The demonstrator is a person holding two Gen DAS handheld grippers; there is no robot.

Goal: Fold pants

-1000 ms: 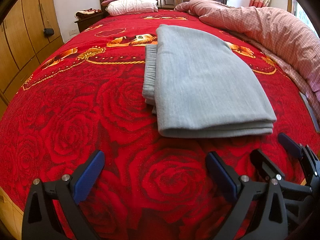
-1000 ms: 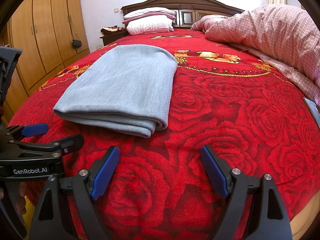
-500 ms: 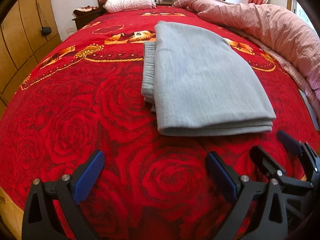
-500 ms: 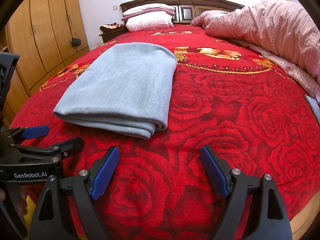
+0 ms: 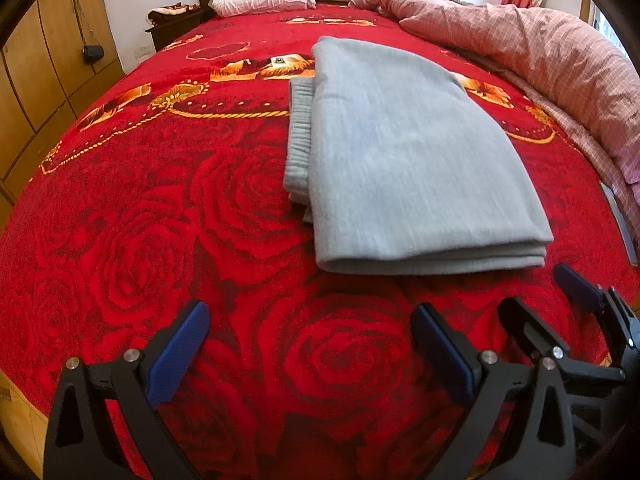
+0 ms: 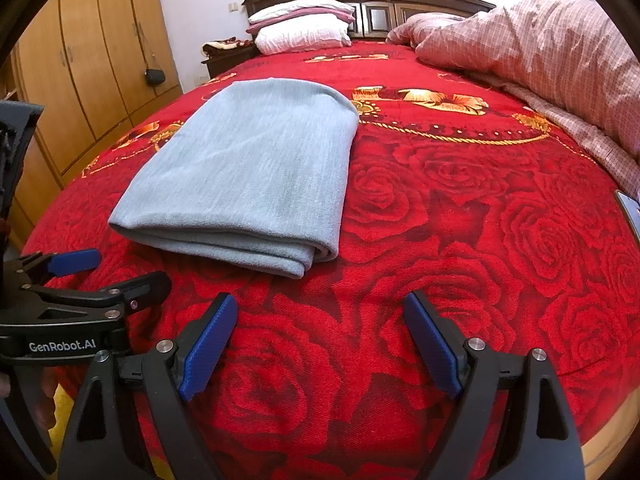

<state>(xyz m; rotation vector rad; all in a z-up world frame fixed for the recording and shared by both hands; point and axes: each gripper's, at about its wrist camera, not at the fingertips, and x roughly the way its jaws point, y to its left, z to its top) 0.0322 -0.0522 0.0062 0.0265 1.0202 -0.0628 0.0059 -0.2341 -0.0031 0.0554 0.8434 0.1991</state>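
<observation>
Nearest the camera, the left tool hangs over the red rose bedspread with its blue-padded fingers spread wide and nothing between them. The right tool is beside it, likewise spread apart and empty; in the left wrist view it shows at the lower right edge, and in the right wrist view the left tool appears at the lower left. Neither tool touches the cloth.

Just beyond both tools lie the grey pants, folded into a flat stacked rectangle on the bedspread. Their near folded edge faces the tools, slightly right of the left tool and left of the right tool. A ribbed band pokes out from the pants' left side.

Past the pants, to their right, a pink checked quilt is bunched along the bed's side. Farther still behind the pants, stacked pillows rest against the dark wooden headboard. Wooden wardrobe doors stand left of the pants.
</observation>
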